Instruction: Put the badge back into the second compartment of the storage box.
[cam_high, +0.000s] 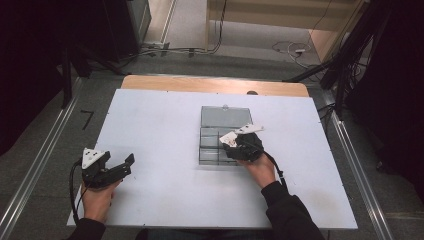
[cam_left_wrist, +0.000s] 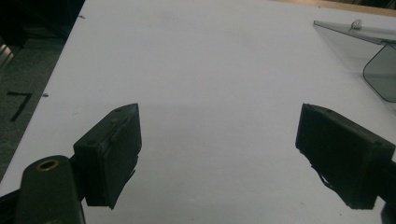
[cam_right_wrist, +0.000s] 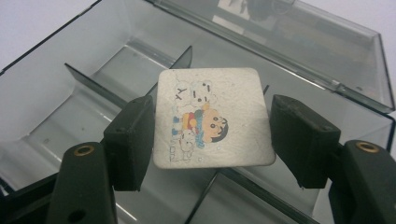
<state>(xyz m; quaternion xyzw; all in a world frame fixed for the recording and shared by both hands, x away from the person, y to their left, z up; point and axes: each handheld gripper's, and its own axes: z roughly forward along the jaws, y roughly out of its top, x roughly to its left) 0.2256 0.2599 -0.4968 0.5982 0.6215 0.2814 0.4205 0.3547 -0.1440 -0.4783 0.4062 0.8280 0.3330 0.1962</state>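
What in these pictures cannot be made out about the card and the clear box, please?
- Card edges, right gripper view: the right gripper jaws cover both sides.
- Card picture, high view: too small to read.
- Box near compartments, right gripper view: hidden behind the card and jaws, cut off by the bottom edge.
- Box, left gripper view: cut off by the right edge; only the lid corner shows.

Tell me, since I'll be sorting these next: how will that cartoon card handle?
The cartoon card looks stiff: it stays flat, clamped by its side edges in the right tongs. Thin, so probably light. Its smooth face could slip, dropping into the clear divided box.
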